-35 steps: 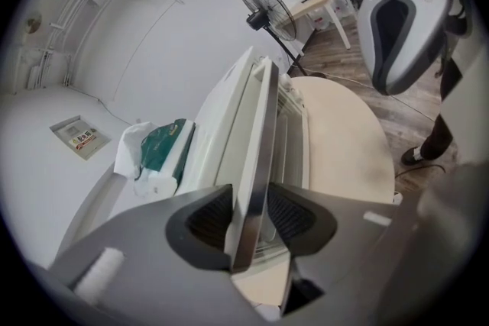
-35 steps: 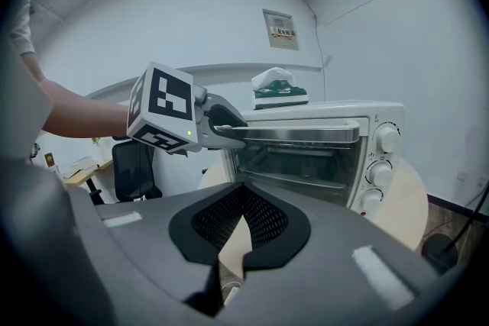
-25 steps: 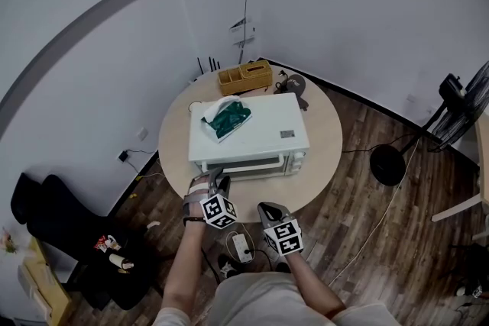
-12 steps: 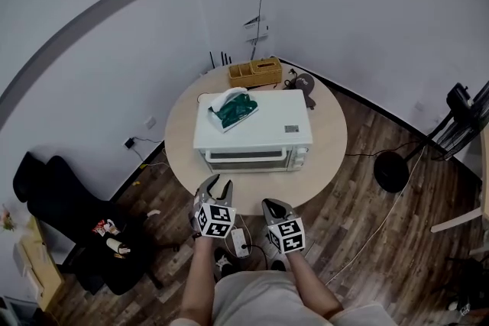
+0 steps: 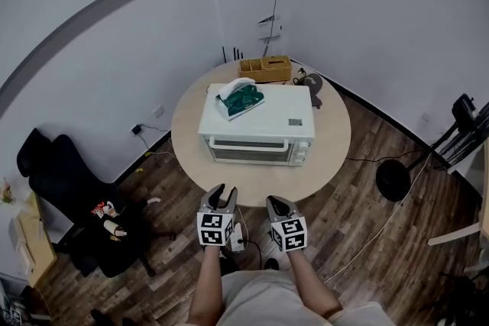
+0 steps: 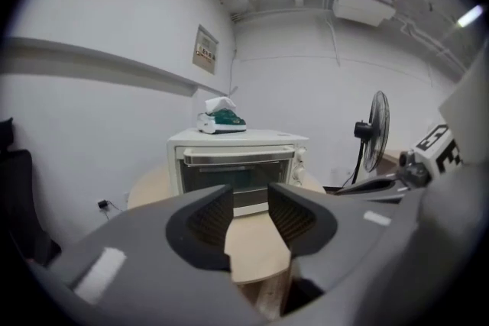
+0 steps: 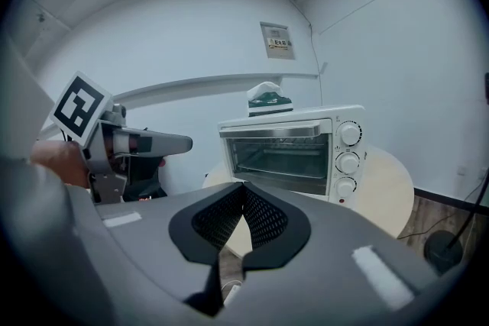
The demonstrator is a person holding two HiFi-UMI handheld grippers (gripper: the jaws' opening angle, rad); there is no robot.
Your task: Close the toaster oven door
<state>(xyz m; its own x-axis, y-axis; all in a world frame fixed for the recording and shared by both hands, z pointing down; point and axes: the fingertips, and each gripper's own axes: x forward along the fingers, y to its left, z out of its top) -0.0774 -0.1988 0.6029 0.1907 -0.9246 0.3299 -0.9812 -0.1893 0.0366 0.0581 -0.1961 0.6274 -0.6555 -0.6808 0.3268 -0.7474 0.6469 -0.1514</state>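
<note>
toaster oven [image 5: 257,124], white, sits at the middle of a round table [image 5: 328,164], its glass door [image 5: 246,151] shut flat against the front, with knobs [image 5: 304,153] to the door's right. a green and white packet [image 5: 241,98] lies on its top, and a wicker basket [image 5: 265,69] stands behind it. both my grippers hang off the table's near edge, well apart from the oven. my left gripper [image 5: 221,195] has its jaws spread with nothing between them. my right gripper [image 5: 277,201] has its jaws pressed together, empty.
</note>
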